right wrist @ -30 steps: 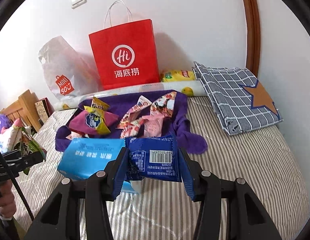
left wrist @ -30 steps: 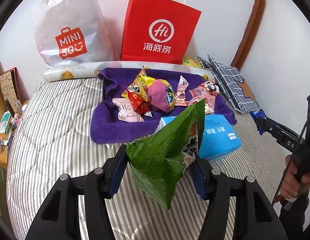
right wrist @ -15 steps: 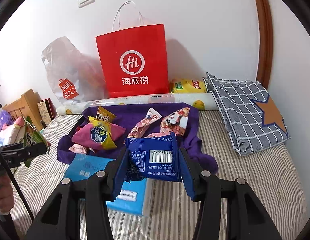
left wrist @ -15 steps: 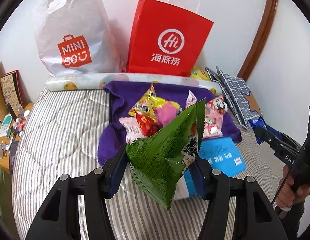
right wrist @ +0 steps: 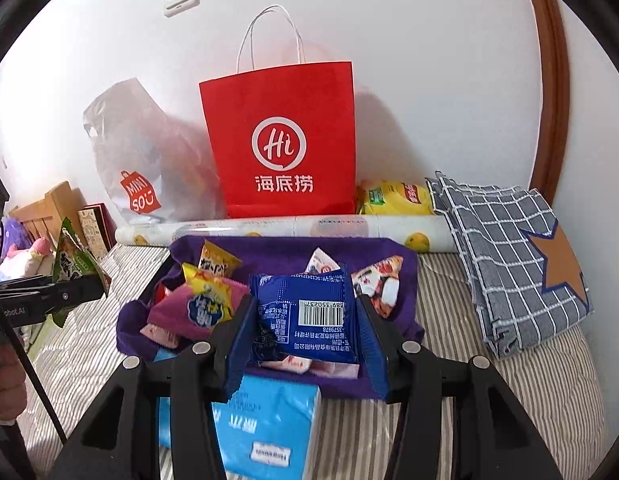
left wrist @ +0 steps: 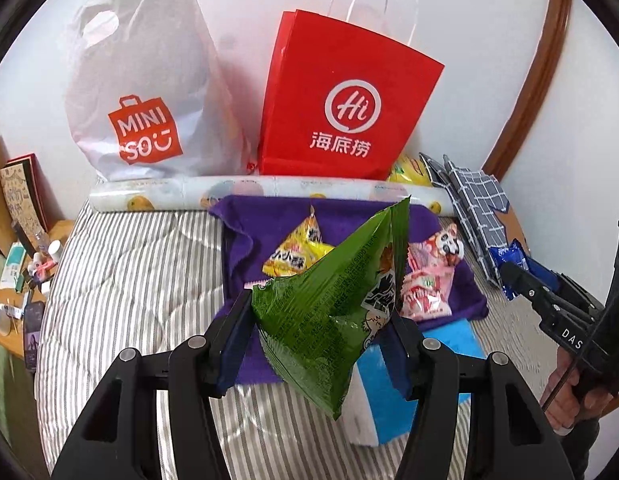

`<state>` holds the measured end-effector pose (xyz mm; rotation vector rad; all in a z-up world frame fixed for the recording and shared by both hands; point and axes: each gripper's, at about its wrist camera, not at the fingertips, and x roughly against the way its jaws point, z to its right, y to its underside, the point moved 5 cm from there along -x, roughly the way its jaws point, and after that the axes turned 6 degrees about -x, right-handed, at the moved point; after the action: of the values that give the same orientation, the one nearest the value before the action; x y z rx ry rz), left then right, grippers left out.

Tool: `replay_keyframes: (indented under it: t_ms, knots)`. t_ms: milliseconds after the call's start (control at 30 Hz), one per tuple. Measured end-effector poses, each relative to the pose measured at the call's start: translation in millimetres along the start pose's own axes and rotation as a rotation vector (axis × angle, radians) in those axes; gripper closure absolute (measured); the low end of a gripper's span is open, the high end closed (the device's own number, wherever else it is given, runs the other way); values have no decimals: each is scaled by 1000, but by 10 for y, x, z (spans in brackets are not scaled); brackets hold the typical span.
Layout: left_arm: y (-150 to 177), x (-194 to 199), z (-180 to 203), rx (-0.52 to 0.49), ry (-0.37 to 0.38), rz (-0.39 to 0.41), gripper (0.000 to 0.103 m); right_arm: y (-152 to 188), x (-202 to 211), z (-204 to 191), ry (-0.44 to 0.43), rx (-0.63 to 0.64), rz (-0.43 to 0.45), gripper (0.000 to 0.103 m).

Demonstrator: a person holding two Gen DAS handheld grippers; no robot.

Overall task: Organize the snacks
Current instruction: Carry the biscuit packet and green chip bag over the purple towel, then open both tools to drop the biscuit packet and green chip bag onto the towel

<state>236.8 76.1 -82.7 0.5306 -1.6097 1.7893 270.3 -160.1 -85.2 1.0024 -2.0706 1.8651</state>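
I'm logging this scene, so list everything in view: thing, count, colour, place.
green snack packet: 1, green, in the left gripper's jaws
blue snack packet: 1, dark blue, in the right gripper's jaws
loose snack packets: several, yellow, pink and white, on the towel
towel: 1, purple, on the bed
tissue pack: 1, light blue, in front of the towel
paper bag: 1, red, against the wall
plastic bag: 1, white, left of the paper bag
roll: 1, white, fruit print, before the bags
chip bag: 1, yellow, right of the paper bag
checked cloth: 1, grey-blue, folded, right
bed cover: 1, striped
left gripper: 1, black
right gripper: 1, black
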Motion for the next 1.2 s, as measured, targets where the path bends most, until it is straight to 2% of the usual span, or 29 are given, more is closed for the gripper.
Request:
replay_keyframes:
  t_ms: [467,700,933,1200]
  knots:
    - [-495,-376,98,-21,39,-33,45,-359,-351,19,-13,-19,8,56]
    - [-691,-600,200,-35,68,-39,45,-385,-614,71,7,-24,-11,56]
    - [-630,-969,242,-38,74,-111,45,-193,-1035,139,32,-34,-101,56]
    - [-487,-1221,212,-16,83,-177,45,-106,-1177,154,51,-30,-145,54]
